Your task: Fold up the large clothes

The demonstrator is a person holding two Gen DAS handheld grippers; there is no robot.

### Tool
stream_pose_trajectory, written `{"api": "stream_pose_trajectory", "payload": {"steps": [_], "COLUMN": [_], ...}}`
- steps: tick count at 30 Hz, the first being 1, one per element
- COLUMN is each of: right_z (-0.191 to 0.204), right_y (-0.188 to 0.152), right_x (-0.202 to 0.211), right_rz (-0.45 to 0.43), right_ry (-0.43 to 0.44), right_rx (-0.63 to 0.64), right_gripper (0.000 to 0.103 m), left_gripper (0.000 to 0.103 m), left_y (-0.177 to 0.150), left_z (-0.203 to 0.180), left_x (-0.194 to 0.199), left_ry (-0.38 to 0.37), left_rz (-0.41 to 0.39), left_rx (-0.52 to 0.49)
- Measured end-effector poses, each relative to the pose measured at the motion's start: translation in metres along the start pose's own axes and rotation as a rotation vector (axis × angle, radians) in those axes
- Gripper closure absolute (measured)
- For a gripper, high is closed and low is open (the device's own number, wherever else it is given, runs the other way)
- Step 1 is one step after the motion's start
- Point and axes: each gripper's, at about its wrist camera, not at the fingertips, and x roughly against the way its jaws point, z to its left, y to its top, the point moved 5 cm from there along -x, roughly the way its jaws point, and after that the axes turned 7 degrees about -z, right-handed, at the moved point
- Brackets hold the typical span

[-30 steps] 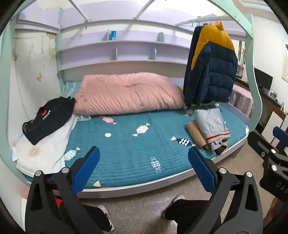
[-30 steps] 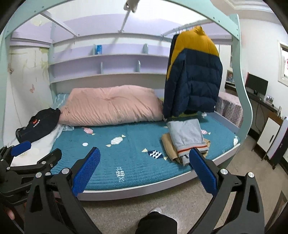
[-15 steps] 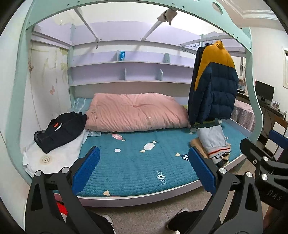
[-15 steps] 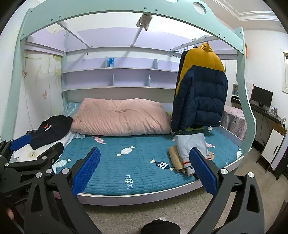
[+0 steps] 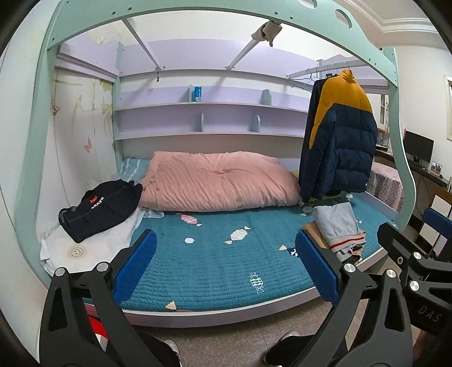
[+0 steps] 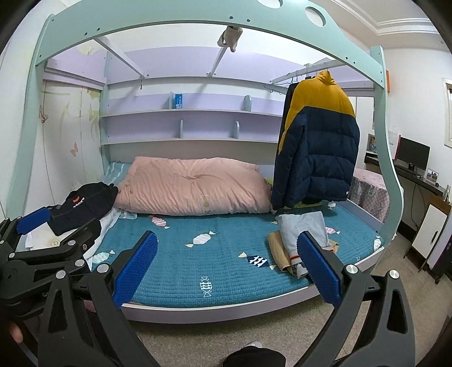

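Observation:
A navy and yellow puffer jacket (image 5: 339,141) (image 6: 316,144) hangs from a rail at the bed's right end. Folded grey trousers on a tan garment (image 5: 337,228) (image 6: 303,240) lie on the teal mattress (image 5: 220,254) below it. A black garment (image 5: 101,203) (image 6: 87,203) rests on white cloth at the left. My left gripper (image 5: 224,266) stands open in front of the bed, holding nothing. My right gripper (image 6: 227,266) is open too, also short of the mattress edge. Each gripper shows at the edge of the other's view.
A pink duvet (image 5: 217,180) lies along the back of the bed under lilac shelves (image 5: 203,107). The mint bed frame (image 6: 183,17) arches overhead. A desk with a monitor (image 6: 414,152) stands at the right. The person's feet (image 5: 282,341) are on the floor.
Both grippers have tilted upward and drawn back from the bed, so the frame's arch and the whole hanging jacket now show. Both stay open.

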Motion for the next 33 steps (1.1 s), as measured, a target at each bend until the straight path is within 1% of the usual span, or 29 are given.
{"api": "stream_pose_trajectory", "payload": {"steps": [14, 23, 33], "right_z": [0.000, -0.001, 0.003], "right_y": [0.006, 0.007, 0.007], "right_x": [0.001, 0.002, 0.005], "right_rz": [-0.017, -0.033, -0.044], "right_ry": [0.017, 0.013, 0.016], "right_rx": [-0.010, -0.010, -0.018], "right_gripper": [0.007, 0.007, 0.007], "left_gripper": [0.004, 0.004, 0.004], "left_y": [0.003, 0.003, 0.006], "left_z": [-0.001, -0.001, -0.003], "left_x": [0.008, 0.008, 0.011], "left_ry": [0.050, 0.048, 0.065], "left_rz": [-0.048, -0.051, -0.069], "left_rx": [-0.020, -0.016, -0.019]}}
